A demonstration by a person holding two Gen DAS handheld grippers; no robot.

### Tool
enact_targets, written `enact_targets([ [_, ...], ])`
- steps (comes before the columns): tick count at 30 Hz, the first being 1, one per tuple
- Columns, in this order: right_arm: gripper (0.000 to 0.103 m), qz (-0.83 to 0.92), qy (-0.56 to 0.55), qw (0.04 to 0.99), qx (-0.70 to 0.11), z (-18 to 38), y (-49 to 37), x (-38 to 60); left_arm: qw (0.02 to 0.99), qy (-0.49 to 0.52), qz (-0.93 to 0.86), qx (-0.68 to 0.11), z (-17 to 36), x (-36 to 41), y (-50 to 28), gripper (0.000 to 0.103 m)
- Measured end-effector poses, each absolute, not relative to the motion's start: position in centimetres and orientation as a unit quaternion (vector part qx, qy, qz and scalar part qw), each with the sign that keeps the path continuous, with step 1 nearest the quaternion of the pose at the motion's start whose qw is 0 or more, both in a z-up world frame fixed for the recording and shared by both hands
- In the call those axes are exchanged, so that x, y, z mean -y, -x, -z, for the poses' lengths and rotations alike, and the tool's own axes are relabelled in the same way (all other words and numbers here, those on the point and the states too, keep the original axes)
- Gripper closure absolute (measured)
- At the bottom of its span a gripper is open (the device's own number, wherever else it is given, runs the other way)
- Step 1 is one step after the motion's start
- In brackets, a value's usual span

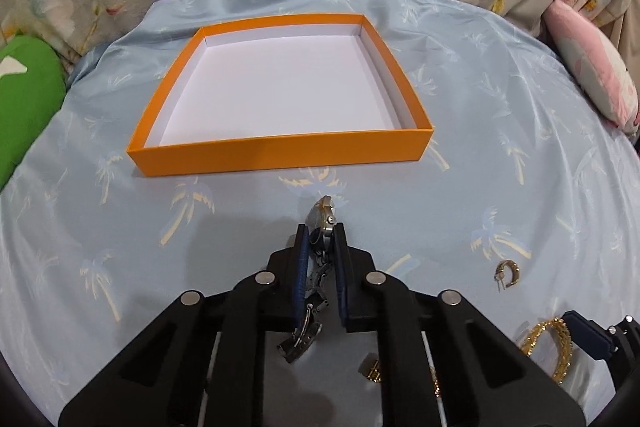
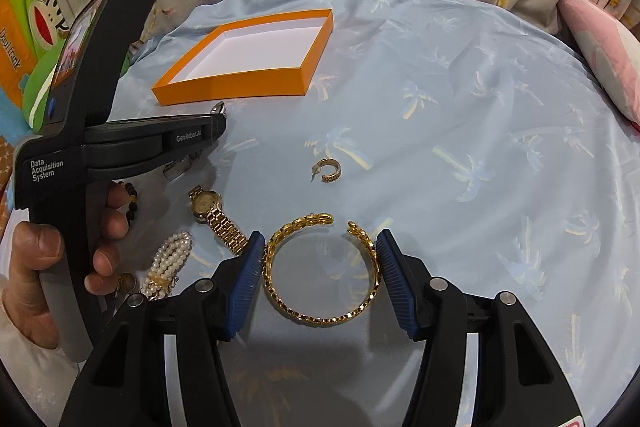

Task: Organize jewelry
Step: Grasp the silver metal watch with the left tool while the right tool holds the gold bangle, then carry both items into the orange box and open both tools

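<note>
A: Text? 
B: "GenRobot.AI", "Data Acquisition System" on left claw (image 2: pixel 218 113); hand (image 2: pixel 60 259) wraps its handle.
A: Claws?
B: Left claw clenched on silver watch (image 1: pixel 322 227), short of orange box (image 1: pixel 280 151). Right claw (image 2: pixel 320 255) released, pads astride gold bracelet (image 2: pixel 320 315) on blue cloth (image 2: pixel 460 187).

I see even, bright indoor light, soft shadows under each gripper, sharp centres, and heavy fisheye bending with dark corners.

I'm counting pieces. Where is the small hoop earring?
In the right wrist view the earring lies alone mid-cloth, beyond the gold bangle, short of the orange box.
</note>
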State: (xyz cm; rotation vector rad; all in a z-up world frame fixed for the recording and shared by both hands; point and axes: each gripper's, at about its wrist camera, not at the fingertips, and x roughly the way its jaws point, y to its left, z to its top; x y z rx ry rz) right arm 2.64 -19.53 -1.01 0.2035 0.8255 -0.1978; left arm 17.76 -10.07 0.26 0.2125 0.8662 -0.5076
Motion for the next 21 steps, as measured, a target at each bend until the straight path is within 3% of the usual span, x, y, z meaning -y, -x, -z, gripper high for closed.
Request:
enact_targets([
  [11, 0.047, 0.088, -0.104, 0.913, -0.384, -0.7, -3.0, 19.8, 0.881, -0.04, 0.247, -0.401, -3.1, 6.2, -15.9, 0.095],
  [21, 0.047, 0.056, -0.099, 0.935, -0.336, -6.5, -8.4, 20.8, 0.903, -0.021, 0.225, -0.365, -8.3, 4.1, -18.1, 0.095],
])
